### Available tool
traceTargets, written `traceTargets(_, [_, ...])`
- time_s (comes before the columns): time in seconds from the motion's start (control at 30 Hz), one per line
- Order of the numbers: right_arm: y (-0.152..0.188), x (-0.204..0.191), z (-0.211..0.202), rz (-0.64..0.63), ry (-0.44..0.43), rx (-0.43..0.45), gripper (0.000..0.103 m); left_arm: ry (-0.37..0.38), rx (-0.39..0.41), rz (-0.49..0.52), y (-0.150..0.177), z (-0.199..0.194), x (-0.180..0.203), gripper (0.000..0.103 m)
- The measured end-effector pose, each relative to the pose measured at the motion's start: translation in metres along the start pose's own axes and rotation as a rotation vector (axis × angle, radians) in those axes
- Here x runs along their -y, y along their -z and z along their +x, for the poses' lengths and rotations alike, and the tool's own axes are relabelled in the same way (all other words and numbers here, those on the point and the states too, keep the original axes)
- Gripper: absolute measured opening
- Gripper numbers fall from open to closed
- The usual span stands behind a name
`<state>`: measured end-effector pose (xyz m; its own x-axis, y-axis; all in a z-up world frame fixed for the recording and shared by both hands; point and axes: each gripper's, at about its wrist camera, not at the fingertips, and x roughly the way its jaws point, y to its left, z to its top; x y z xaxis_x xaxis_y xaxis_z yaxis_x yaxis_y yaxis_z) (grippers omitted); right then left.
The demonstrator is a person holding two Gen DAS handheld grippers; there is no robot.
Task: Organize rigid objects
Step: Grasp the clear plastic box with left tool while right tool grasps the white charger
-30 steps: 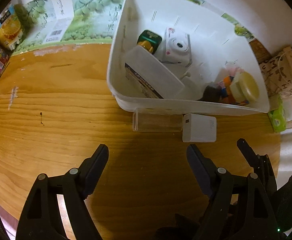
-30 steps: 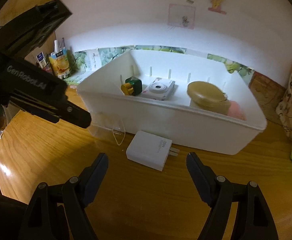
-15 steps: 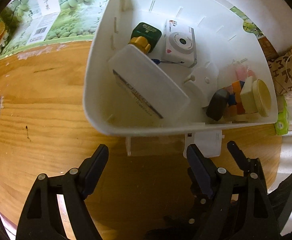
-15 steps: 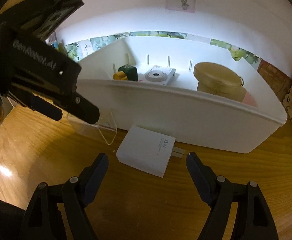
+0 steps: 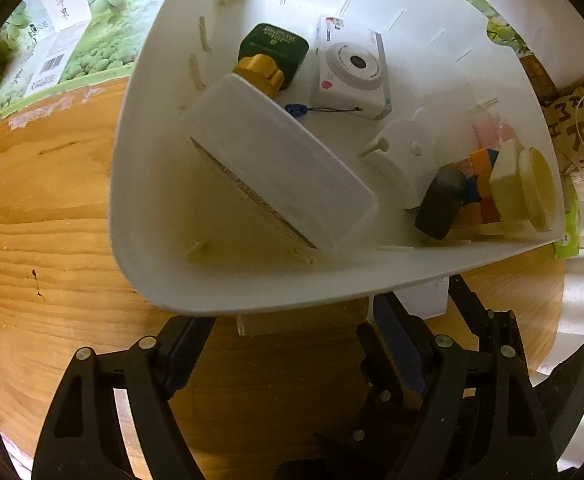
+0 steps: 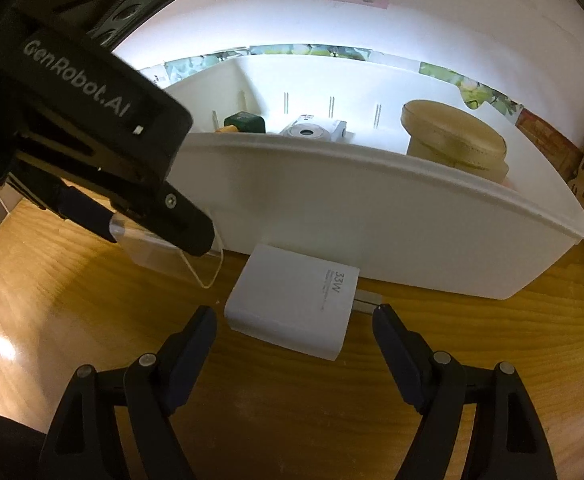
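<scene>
A clear plastic box (image 5: 304,320) lies on the wooden table against the front wall of the white bin (image 5: 251,288), partly hidden under its rim. My left gripper (image 5: 292,332) points down, open, with a finger at each end of the box. Seen from the right wrist, the left gripper's fingers (image 6: 195,236) hang over the clear box (image 6: 179,256). A white charger (image 6: 296,304) lies beside it with its prongs to the right. My right gripper (image 6: 296,320) is open, one finger on each side of the charger without pressing it.
The bin holds a translucent white case (image 5: 275,176), a green box with a gold cap (image 5: 271,56), a white camera (image 5: 352,68), a black object (image 5: 440,204), a coloured cube (image 5: 480,176) and a cream lidded jar (image 5: 528,188). Printed cartons (image 5: 51,48) stand at the back left.
Both grippers have come down and closer to the bin's front wall. The clear box now sits between the left fingers and the charger between the right fingers. Neither opening has changed.
</scene>
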<state>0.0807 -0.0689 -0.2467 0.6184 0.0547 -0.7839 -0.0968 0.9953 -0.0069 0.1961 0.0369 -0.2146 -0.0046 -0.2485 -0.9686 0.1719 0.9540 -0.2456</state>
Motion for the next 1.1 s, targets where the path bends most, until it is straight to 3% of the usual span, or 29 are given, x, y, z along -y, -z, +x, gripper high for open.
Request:
traceTargets(0.43, [-0.001,-0.003,0.008,-0.005,0.066,-0.017,0.081,-0.005,-0.026,0.012,-0.003,0.022,0.004,0.081])
traceTargets(0.6, [-0.003,-0.004,0.010,-0.007,0.083,-0.013,0.081,0.009,-0.036,0.025,-0.004,0.028,0.007,0.072])
traceTargets(1.1, [-0.005,-0.006,0.014,0.013,0.111,-0.009,0.078,0.025,-0.022,0.039,-0.005,0.023,0.000,0.066])
